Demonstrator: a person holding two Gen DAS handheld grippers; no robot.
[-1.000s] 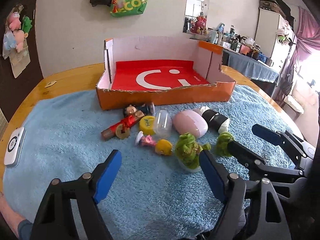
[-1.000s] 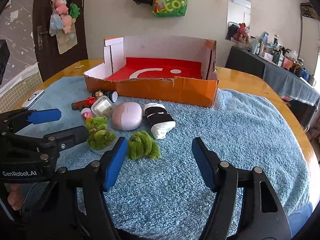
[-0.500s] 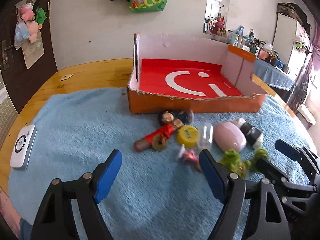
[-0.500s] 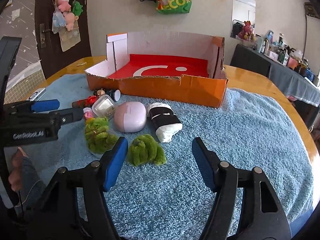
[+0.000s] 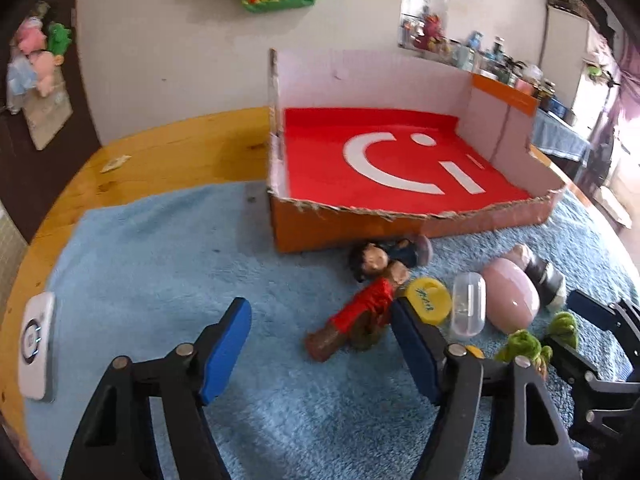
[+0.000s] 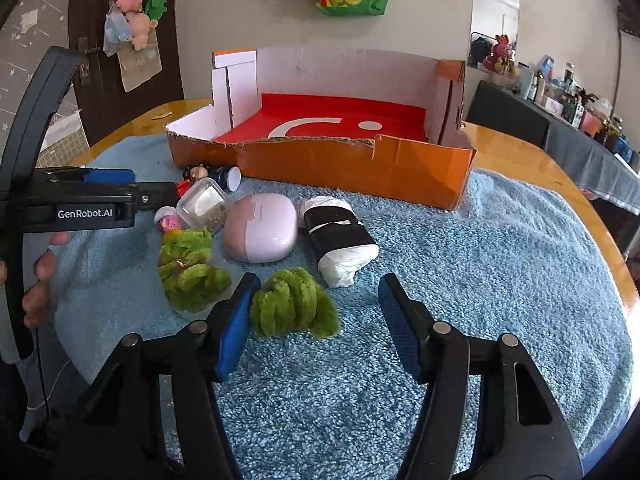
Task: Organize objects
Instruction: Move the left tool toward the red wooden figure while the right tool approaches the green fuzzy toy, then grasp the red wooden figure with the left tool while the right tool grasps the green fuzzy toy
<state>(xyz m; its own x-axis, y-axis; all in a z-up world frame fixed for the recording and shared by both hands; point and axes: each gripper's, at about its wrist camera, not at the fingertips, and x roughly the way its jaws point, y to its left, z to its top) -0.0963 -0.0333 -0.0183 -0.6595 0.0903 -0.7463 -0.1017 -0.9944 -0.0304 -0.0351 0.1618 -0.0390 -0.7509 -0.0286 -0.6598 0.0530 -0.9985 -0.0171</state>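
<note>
Two fuzzy green clumps [image 6: 294,304] [image 6: 188,264] on blue towel [image 6: 480,280].

Right tongs [image 6: 316,320] low over blue towel [image 6: 480,280], jaws closing, nothing pinched yet. Green fuzzy clump [image 6: 294,304] sits between the tips, hugging the left pad. Second green clump [image 6: 188,268] left of it. Farther: pink case [image 6: 260,232], black-and-white roll [image 6: 340,240], clear box [image 6: 202,204]. Orange carton [image 6: 340,160] at far side. Left tongs [image 6: 108,184] enter from left, hand [image 6: 40,276] gripping the handle.
</note>
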